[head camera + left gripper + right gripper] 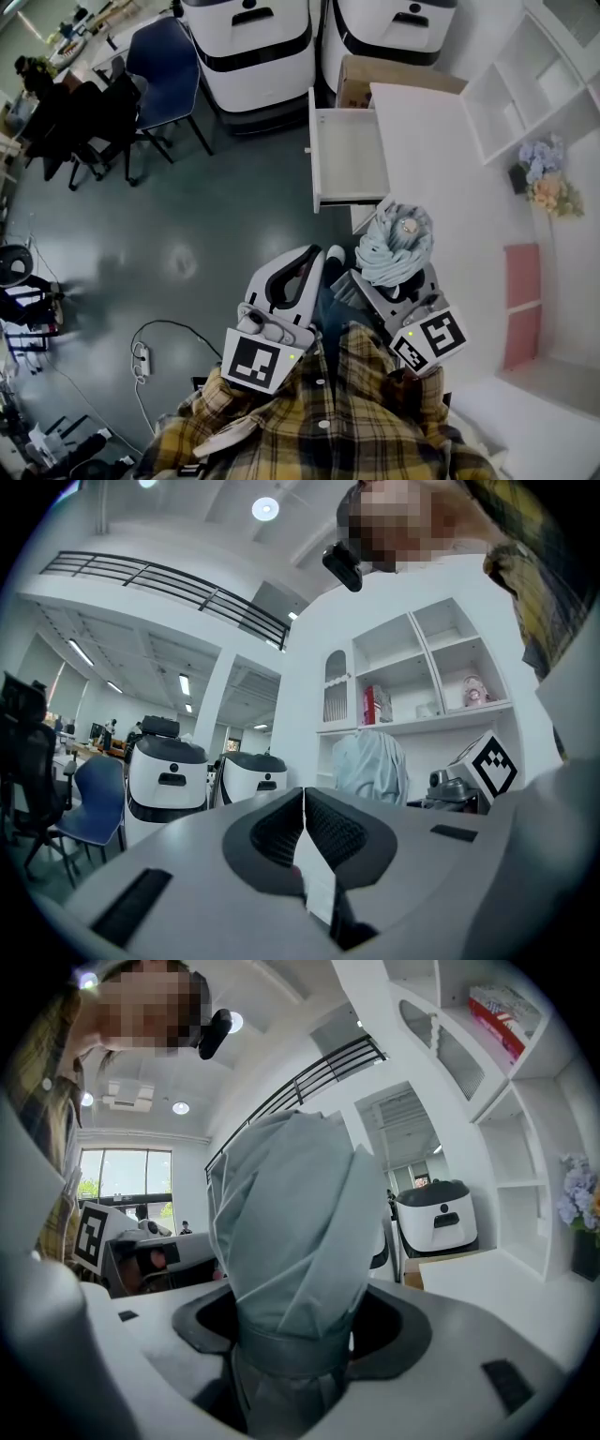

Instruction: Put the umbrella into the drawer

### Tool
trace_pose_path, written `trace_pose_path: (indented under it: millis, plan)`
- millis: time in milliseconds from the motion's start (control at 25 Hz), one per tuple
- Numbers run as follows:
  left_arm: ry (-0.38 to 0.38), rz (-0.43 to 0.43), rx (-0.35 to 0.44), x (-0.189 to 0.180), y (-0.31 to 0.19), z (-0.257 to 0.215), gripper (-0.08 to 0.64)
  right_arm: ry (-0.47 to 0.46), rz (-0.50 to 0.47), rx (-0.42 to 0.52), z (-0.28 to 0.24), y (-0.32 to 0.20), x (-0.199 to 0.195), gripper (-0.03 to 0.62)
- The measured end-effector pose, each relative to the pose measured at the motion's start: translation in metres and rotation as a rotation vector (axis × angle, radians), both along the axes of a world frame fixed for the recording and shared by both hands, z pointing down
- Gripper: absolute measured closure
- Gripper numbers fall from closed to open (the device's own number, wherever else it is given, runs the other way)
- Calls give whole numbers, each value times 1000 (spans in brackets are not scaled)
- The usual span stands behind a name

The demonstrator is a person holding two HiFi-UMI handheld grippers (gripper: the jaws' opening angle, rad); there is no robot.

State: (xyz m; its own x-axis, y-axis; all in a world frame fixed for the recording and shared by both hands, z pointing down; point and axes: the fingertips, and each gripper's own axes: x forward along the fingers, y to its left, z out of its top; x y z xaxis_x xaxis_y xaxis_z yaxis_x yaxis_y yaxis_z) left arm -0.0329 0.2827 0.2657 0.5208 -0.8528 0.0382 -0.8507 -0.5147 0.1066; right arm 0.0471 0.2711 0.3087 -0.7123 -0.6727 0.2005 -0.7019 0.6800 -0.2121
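My right tool (pixel 295 1333) clamps the folded grey umbrella (pixel 291 1232) near the open drawer (pixel 349 157), while my left tool (pixel 304 829) is closed on nothing.

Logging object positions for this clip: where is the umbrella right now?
In the head view the umbrella is clamped in the right tool, right of centre, just short of the open drawer and not yet in it.

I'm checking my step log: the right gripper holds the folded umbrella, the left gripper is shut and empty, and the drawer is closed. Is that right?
Not quite: the drawer is pulled open, as the head view shows. The right gripper does hold the folded umbrella, and the left gripper is shut and empty.
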Motion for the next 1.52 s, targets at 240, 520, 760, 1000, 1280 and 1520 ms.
trace_pose_path:
  millis: [240,520,760,1000,1280,1520]
  plan:
    - [-12,3,-22,12,-70,-2,537,-11,-5,-24,0,-64,10,270]
    - [-14,30,-36,42,-133,-5,537,-18,-1,-56,0,-122,33,270]
    - [-20,18,-62,57,-179,-3,537,-86,1,-86,5,-162,51,270]
    - [-44,0,-56,51,-210,-8,537,-111,12,-112,9,-190,57,270]
    - [-43,19,-73,45,-235,2,537,-97,30,-158,26,-205,51,270]
    - [-19,71,-73,33,-273,4,537,-79,63,-171,28,-233,26,270]
